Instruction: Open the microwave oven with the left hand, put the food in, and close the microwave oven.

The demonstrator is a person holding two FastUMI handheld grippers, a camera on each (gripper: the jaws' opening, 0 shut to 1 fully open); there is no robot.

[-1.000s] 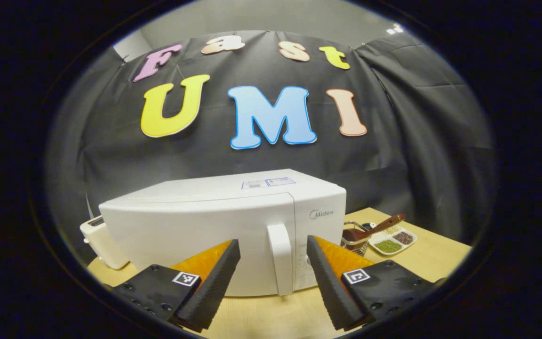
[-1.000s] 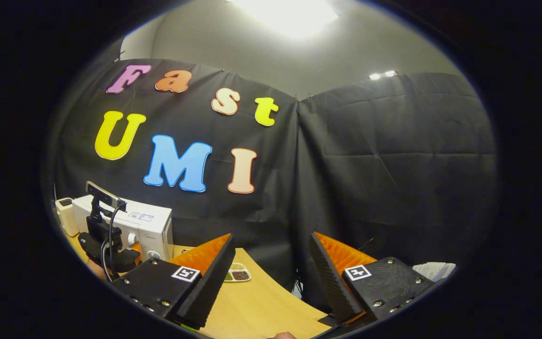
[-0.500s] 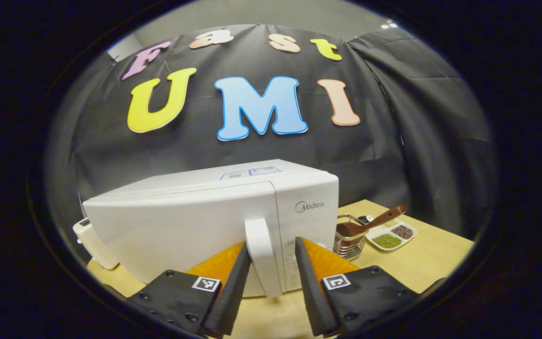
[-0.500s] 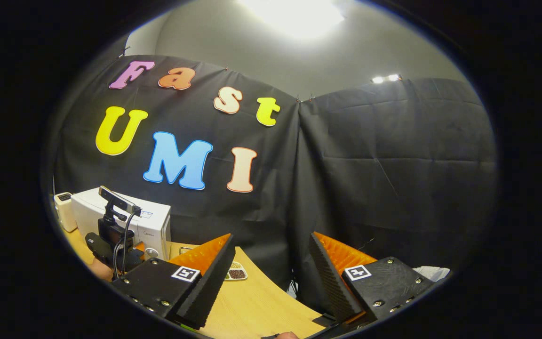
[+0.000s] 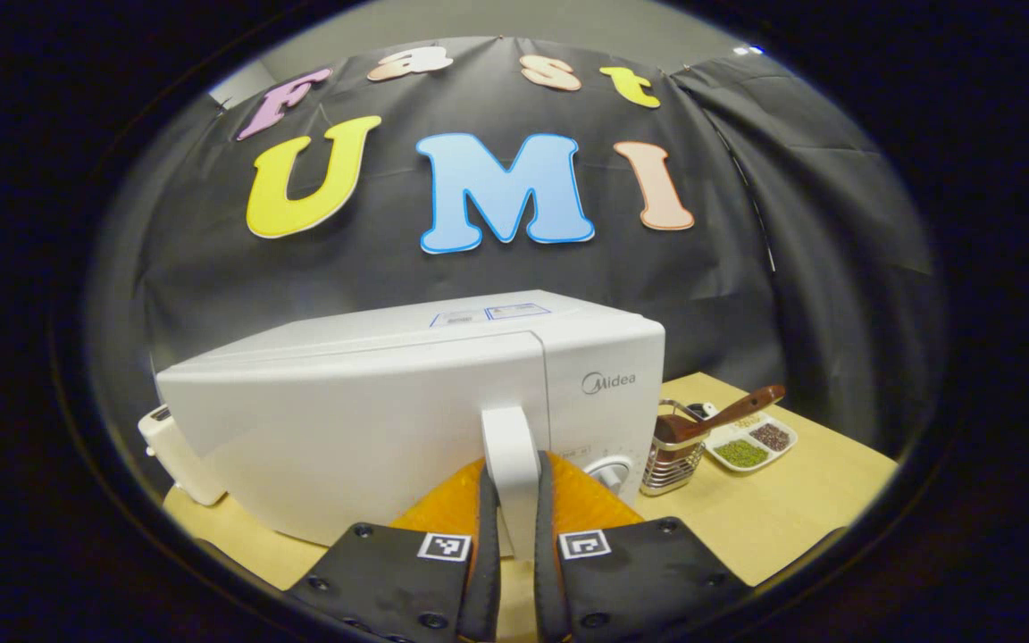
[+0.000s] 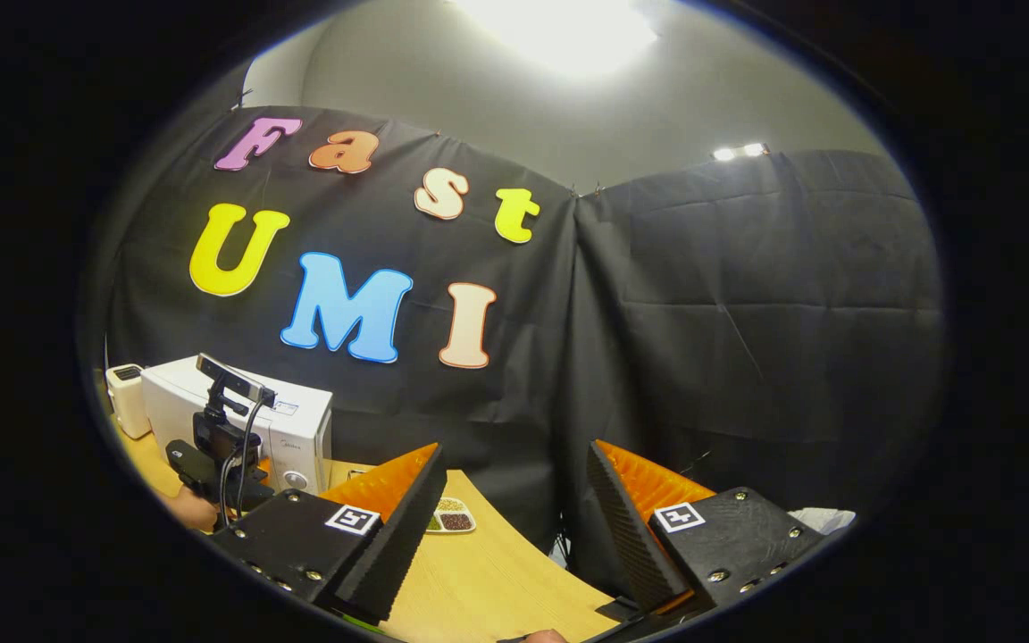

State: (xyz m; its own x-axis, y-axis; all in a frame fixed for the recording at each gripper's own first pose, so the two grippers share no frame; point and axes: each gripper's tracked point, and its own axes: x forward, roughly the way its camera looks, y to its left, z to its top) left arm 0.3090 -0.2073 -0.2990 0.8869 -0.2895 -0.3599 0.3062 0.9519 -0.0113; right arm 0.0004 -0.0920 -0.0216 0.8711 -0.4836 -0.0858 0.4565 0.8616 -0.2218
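L gripper [image 5: 511, 527], wide apart 1 s ago, now clamps the white upright door handle [image 5: 509, 446] at front-right of the boxy white microwave oven [image 5: 372, 402], door not yet pulled; R gripper [image 6: 514, 527] hangs open, empty, well right of it.

White all over on the microwave oven [image 5: 372, 420], door handle [image 5: 508, 451] included, with a silver-grey dial [image 5: 608, 473] low on its control panel and a pale label edged in blue on its top. Cream-white on the toaster [image 5: 177, 446] beside it, light wood grain on the table [image 5: 800, 500], shiny chrome on the wire basket [image 5: 668, 460], glossy reddish brown on the spoon [image 5: 729, 415] resting in it. White on the divided dish [image 5: 751, 444], with green, dark brown and pale tan fillings in its separate compartments.
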